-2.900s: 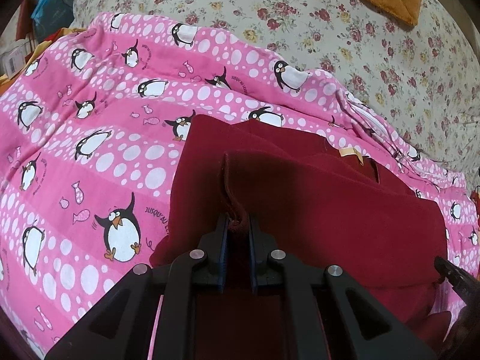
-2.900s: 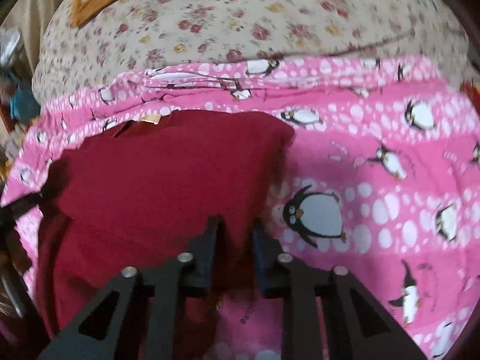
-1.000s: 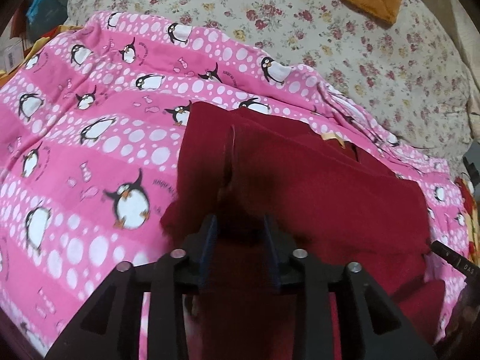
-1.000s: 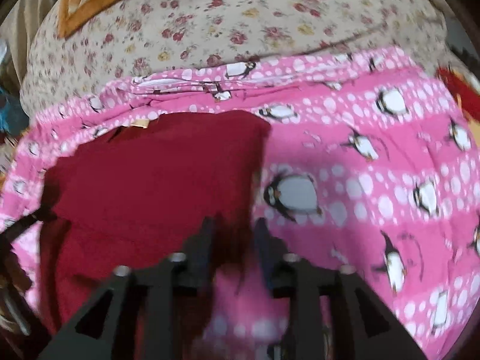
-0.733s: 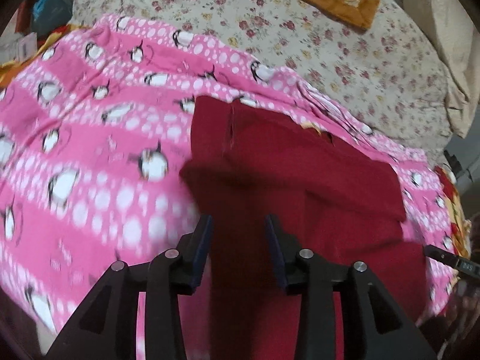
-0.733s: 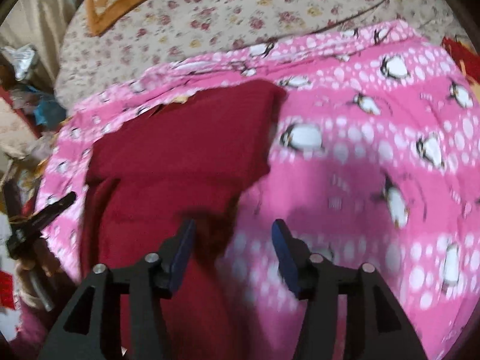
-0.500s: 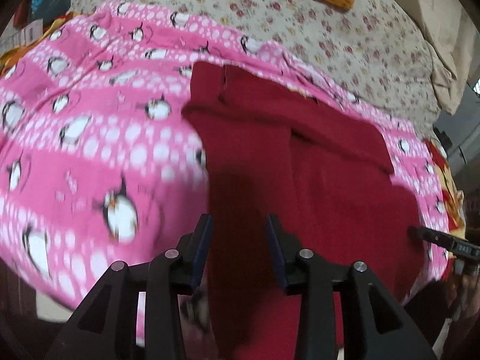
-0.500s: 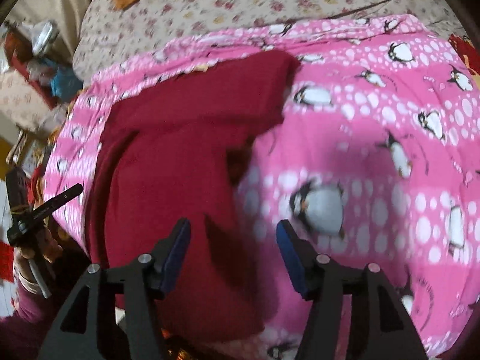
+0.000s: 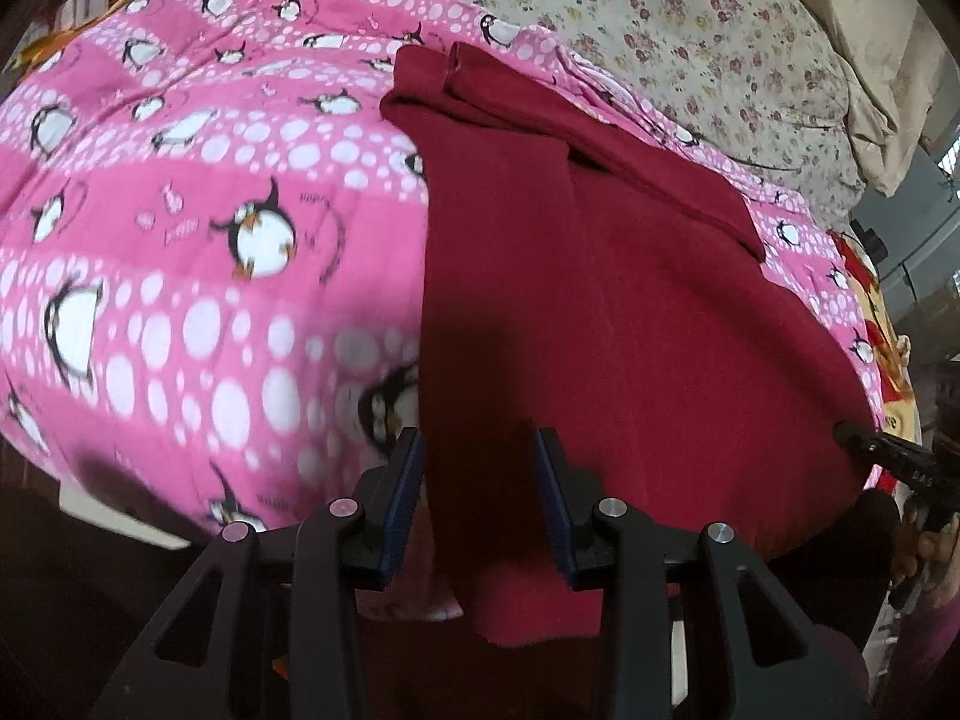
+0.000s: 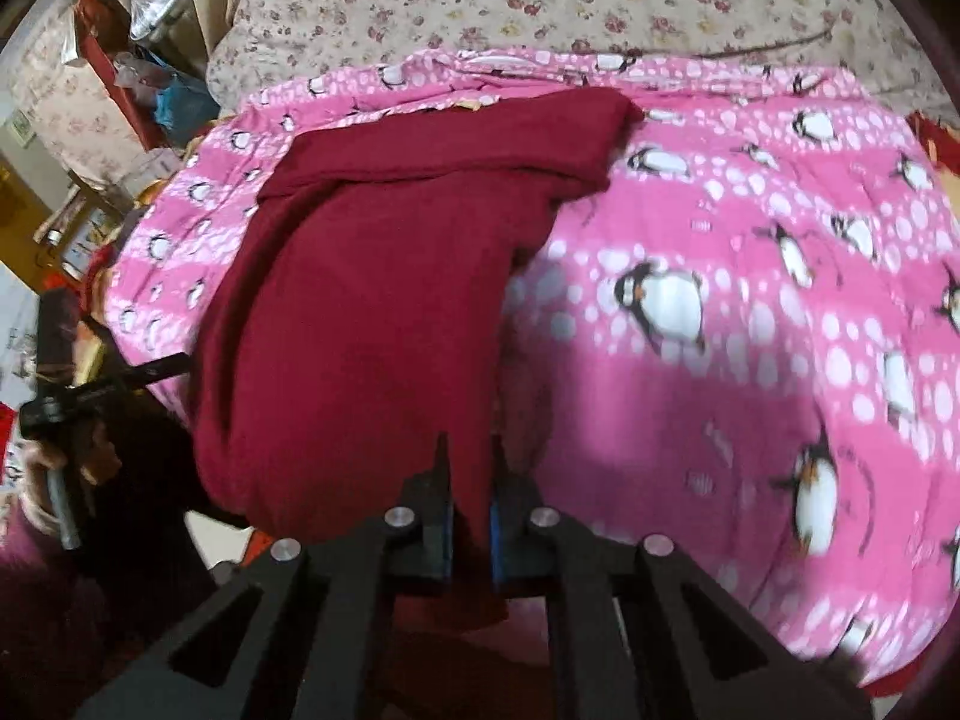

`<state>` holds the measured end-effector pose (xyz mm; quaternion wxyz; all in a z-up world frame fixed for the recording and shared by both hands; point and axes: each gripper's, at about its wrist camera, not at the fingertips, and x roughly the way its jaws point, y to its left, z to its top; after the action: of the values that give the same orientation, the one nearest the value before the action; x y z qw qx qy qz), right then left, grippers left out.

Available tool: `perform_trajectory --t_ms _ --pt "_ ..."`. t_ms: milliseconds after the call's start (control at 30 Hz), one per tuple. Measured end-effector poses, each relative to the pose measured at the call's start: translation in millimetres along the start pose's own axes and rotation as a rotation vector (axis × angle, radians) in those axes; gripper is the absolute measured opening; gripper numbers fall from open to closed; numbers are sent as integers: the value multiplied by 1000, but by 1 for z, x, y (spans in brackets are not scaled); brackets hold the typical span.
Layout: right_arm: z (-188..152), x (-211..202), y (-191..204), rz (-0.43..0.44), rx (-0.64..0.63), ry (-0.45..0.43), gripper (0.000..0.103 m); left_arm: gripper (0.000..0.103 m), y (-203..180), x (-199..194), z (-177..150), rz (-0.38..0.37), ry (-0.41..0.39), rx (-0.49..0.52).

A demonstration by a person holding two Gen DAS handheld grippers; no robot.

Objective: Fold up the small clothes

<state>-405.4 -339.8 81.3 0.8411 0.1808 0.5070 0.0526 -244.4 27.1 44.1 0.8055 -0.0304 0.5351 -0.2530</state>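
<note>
A dark red garment (image 9: 600,276) lies spread on a pink penguin blanket (image 9: 198,228) over a flowered bedspread (image 9: 708,42), its far part folded across as a band and its near hem hanging over the bed's front edge. Earlier it sat bunched well up the blanket; now it stretches much longer toward the cameras, and both cameras see more of the bed and the room beside it.

The left gripper (image 9: 477,480) stands part open with the garment's left near edge between its blue pads; whether the pads press the cloth I cannot tell. Three seconds ago it pinched a raised fold tightly.

The right gripper (image 10: 470,501) is clamped narrow on the garment's right near edge, the cloth running down between its jaws. Half a second ago those jaws stood wide apart over the cloth.

In the right wrist view a hand (image 10: 57,462) holds the other tool's handle at the left
</note>
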Motion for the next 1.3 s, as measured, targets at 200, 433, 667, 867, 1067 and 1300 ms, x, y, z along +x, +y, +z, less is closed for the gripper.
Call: perform_trajectory --t_ms 200,433,667,867,1067,1300 --pt "-13 18 -12 17 78 79 21 17 -1 4 -20 -14 40 6" --pt "-26 20 -14 38 65 86 46 17 2 16 -40 -27 86 -19" --pt "-33 32 -11 68 71 102 55 20 3 30 -44 -43 124 -43" --pt "-34 35 -5 89 50 101 58 12 -3 35 -50 -53 152 -20" --pt "-35 28 9 106 -11 79 9 0 -2 0 -48 -77 72 -37" --pt "-42 -9 14 265 12 52 8 0 6 -74 -45 -112 -64 -22"
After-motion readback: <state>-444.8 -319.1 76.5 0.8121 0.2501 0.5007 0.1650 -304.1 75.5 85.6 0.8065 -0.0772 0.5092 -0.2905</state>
